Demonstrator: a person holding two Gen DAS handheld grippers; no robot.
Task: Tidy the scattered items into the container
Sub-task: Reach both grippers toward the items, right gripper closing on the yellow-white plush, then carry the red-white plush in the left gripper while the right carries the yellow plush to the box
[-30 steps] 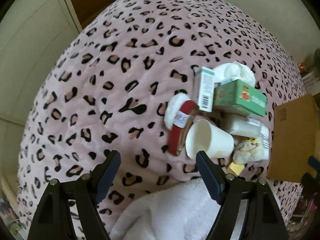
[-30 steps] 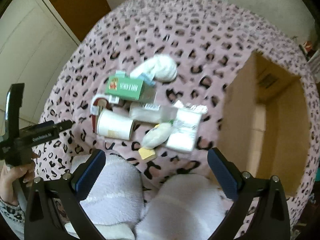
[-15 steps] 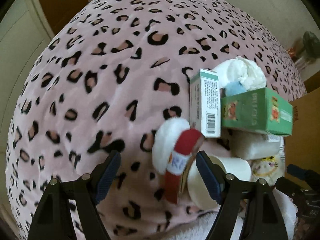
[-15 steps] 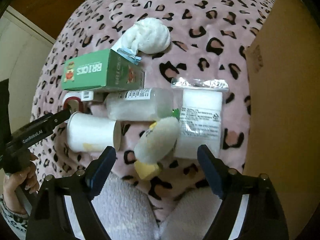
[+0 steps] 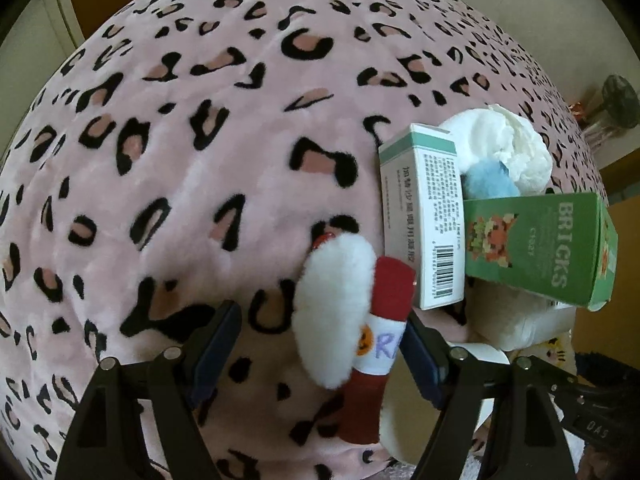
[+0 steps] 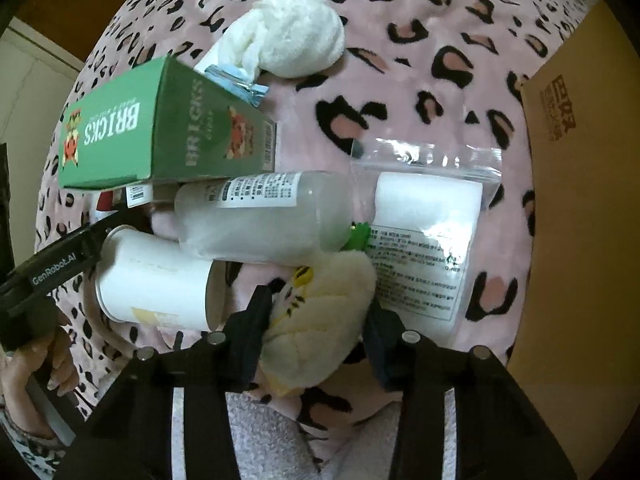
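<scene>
A pile of items lies on a leopard-print blanket [image 5: 200, 160]. My left gripper [image 5: 320, 340] is open, its jaws on either side of a red and white plush toy [image 5: 360, 320]. My right gripper [image 6: 314, 328] is open around a cream plush toy [image 6: 320, 312], with both pads close to it. Beside these lie a green BRICKS box [image 6: 160, 128], a white paper cup [image 6: 156, 276], a translucent bottle [image 6: 264, 216], a zip bag with a white roll [image 6: 424, 220], a white-and-teal carton [image 5: 424, 220] and a white cloth bundle [image 6: 296, 40]. The cardboard box [image 6: 580, 200] stands to the right.
My left gripper's body [image 6: 52, 272] and the hand holding it show at the left of the right wrist view. A fluffy white-clad lap [image 6: 272, 432] lies under the right gripper. A wall and door frame stand beyond the bed.
Both grippers moved forward and down into the pile. The left now straddles the red and white plush. The right has narrowed around the cream plush.
</scene>
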